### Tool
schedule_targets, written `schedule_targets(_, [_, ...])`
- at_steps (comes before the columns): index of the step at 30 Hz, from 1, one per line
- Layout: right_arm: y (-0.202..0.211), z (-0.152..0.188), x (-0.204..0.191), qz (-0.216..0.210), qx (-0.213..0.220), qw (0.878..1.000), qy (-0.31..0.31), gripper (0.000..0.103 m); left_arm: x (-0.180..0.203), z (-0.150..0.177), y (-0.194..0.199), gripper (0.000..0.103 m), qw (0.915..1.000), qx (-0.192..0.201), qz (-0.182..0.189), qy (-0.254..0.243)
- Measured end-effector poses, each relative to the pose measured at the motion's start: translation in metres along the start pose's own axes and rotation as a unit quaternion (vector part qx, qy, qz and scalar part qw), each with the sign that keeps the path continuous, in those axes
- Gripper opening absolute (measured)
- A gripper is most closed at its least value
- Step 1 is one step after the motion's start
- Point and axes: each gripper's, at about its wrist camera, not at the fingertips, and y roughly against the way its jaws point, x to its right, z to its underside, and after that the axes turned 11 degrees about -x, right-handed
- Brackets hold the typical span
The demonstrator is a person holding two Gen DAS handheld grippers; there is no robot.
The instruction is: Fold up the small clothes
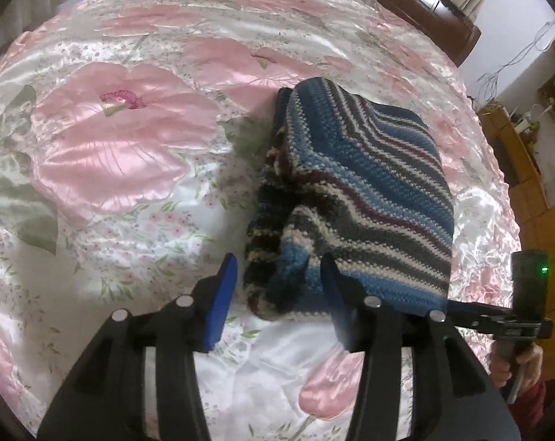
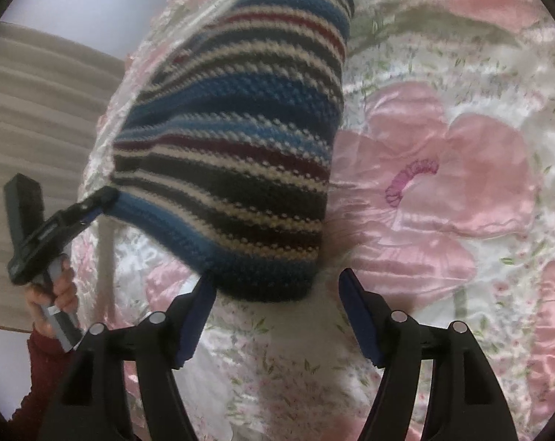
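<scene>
Jaws wide apart on both sides. I see my left gripper (image 1: 277, 261) spread with the near hem of the striped knit garment (image 1: 354, 191) between its pads, and my right gripper (image 2: 276, 277) gaping the same way at the opposite hem. The knit lies folded on the pink floral bedspread (image 1: 123, 139), long axis running away from the left camera, stripes crossing it (whether either pad actually pinches wool, I can't tell).
</scene>
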Motion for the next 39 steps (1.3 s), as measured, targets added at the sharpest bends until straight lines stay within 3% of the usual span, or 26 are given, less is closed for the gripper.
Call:
schedule_targets(4, [-0.015, -0.006, 0.002, 0.0, -0.011, 1.0, -0.006, 0.071, 0.006, 0.003, -0.003, 0.048, 0.9998, 0.0, 0.021, 0.007])
schedule_targets(6, [-0.018, -0.009, -0.002, 0.007, -0.015, 1.0, 0.004, 0.061, 0.012, 0.004, -0.005, 0.048, 1.0, 0.004, 0.008, -0.004])
schedule_targets(7, [-0.019, -0.009, -0.004, 0.0, -0.018, 1.0, 0.008, 0.045, 0.016, 0.003, -0.01, 0.048, 1.0, -0.001, -0.005, -0.009])
schedule_targets(10, [-0.013, -0.007, -0.01, 0.017, -0.012, 1.0, 0.02, 0.03, 0.017, -0.001, -0.022, 0.039, 0.9994, -0.017, -0.029, -0.006])
schedule_targets(11, [-0.009, -0.005, -0.013, 0.019, -0.006, 0.999, 0.025, 0.026, 0.015, -0.002, -0.022, 0.033, 0.9995, -0.016, -0.028, -0.002])
schedule_targets(14, [0.008, 0.003, -0.017, 0.026, 0.015, 0.999, 0.039, 0.022, 0.009, 0.0, -0.02, 0.028, 0.9999, -0.01, -0.001, 0.01])
schedule_targets(16, [0.013, 0.007, -0.019, 0.043, 0.02, 0.998, 0.046, 0.021, 0.008, 0.004, -0.025, 0.026, 0.9999, -0.013, -0.003, 0.008])
schedule_targets(24, [-0.02, -0.001, -0.007, 0.078, -0.019, 0.996, 0.026, 0.022, 0.003, 0.008, -0.043, 0.028, 0.9998, -0.011, -0.013, 0.008])
schedule_targets(27, [-0.015, -0.002, -0.011, 0.077, -0.022, 0.996, 0.034, 0.029, 0.005, 0.009, -0.035, 0.033, 0.9999, -0.012, -0.008, -0.006])
schedule_targets(28, [-0.014, -0.004, -0.015, 0.071, -0.024, 0.997, 0.036, 0.034, 0.005, 0.01, -0.03, 0.043, 0.9999, -0.013, -0.004, -0.005])
schedule_targets(29, [-0.01, -0.004, -0.016, 0.066, -0.025, 0.997, 0.04, 0.036, 0.004, 0.011, -0.024, 0.06, 0.9999, -0.014, -0.003, -0.003])
schedule_targets(30, [-0.002, -0.003, -0.018, 0.068, -0.019, 0.997, 0.044, 0.037, 0.003, 0.013, -0.015, 0.066, 0.9999, -0.012, 0.002, 0.0])
schedule_targets(32, [0.011, -0.004, -0.02, 0.079, -0.007, 0.995, 0.052, 0.046, 0.0, 0.013, 0.002, 0.071, 0.9998, -0.003, 0.02, 0.0])
schedule_targets(35, [0.037, -0.012, -0.02, 0.085, 0.019, 0.995, 0.049, 0.051, -0.002, 0.0, 0.019, 0.077, 0.9997, 0.008, 0.022, 0.002])
schedule_targets(39, [0.067, -0.047, -0.012, 0.098, 0.053, 0.993, 0.025, 0.058, 0.007, -0.047, 0.019, 0.079, 0.9997, 0.014, 0.021, 0.004])
